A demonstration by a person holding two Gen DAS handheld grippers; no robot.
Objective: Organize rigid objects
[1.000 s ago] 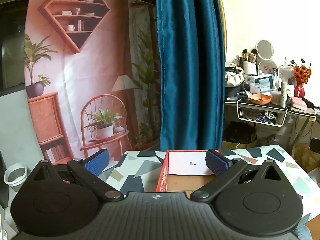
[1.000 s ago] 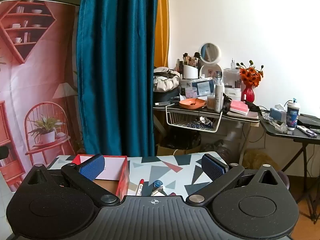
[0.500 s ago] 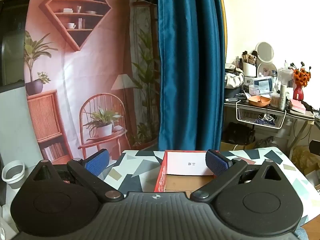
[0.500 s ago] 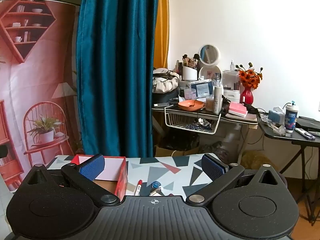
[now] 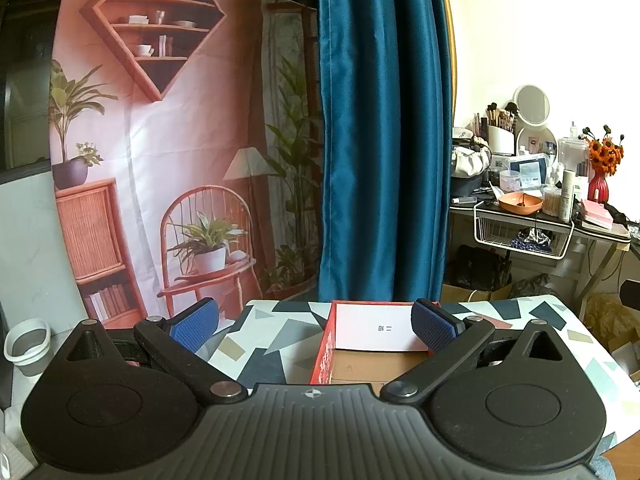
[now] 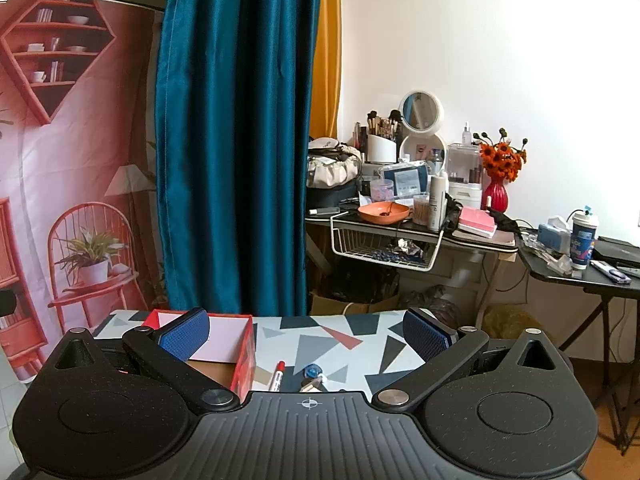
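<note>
Marker [image 6: 277, 376] is lying on the patterned table [image 6: 320, 340] low in the right wrist view, just right of the red box [image 6: 246, 354] and partly hidden by the gripper body, so only its white barrel and red cap are showing. Its long axis is running almost straight away from the camera, with the red cap pointing toward the far edge of the table. It is looking light, stiff and smooth, so I am judging that a grip across the middle of the barrel would hold better than one on the tapering cap, where it could slip or roll. Just to its right a small blue-topped object [image 6: 311, 372] is sitting, too hidden to name; what can be seen suggests something small and hard that could skid if nudged. The right gripper [image 6: 306, 336] is hovering above these with its jaws spread wide and nothing between the blue pads. In the left wrist view the left gripper [image 5: 316, 324] is likewise gaping, holding nothing, with its right pad over the box [image 5: 372, 344]. That box is standing open in the lower centre, showing a white inner wall and a bare cardboard floor, as far as is visible. Farther back, a blue curtain [image 5: 384, 140] is hanging behind the table, and a cluttered desk [image 6: 420, 224] is standing at the right.
</note>
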